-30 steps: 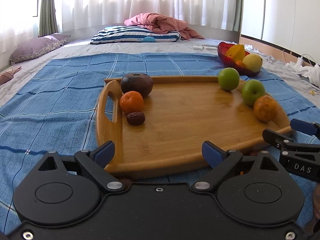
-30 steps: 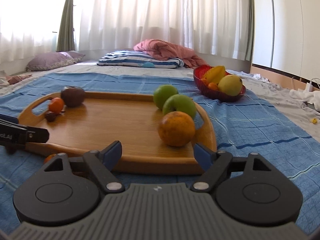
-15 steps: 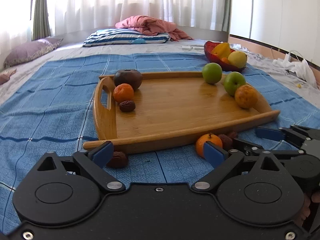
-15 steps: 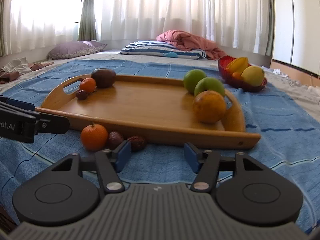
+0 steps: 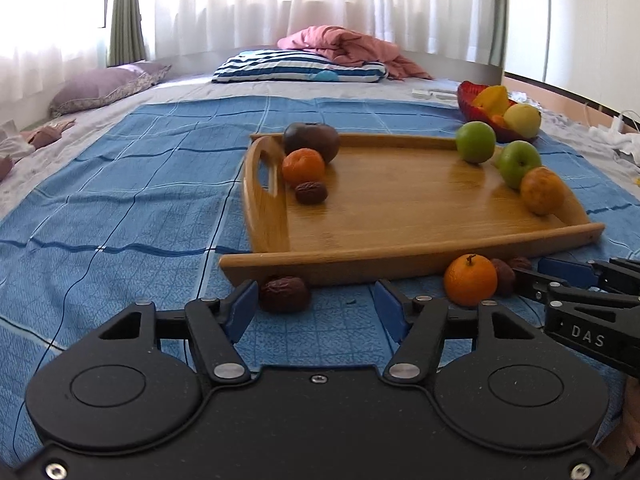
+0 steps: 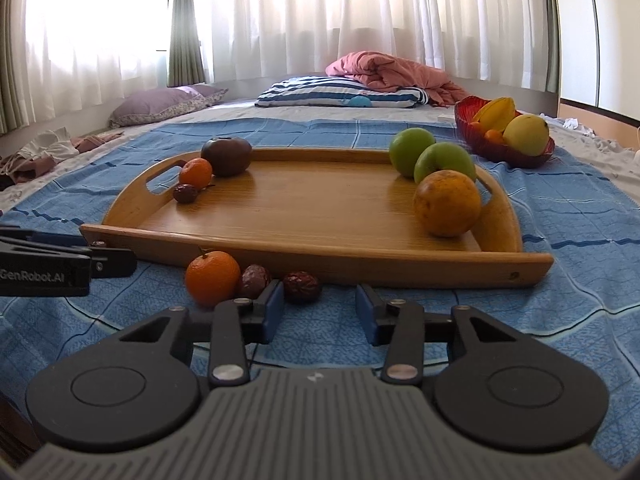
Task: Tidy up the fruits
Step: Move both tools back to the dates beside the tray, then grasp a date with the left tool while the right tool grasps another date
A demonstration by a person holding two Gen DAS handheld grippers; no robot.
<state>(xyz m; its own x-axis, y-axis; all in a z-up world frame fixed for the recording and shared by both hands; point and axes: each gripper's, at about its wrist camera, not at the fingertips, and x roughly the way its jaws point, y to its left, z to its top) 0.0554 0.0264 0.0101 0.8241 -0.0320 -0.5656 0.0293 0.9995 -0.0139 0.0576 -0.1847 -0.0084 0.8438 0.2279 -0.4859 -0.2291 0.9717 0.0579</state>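
On the bed before the tray, a date lies just ahead-left of the right gripper, nearer than the left gripper; both sets of fingers are spread, empty.

Both wrist views face the wooden tray low, nearby, from its front.

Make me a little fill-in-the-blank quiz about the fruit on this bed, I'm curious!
1. The wooden tray holds two ____ apples.
2. The loose tangerine lies ____ the tray, on the blue blanket.
3. Both grippers, left and right, are ____.

Missing words: green; outside; open
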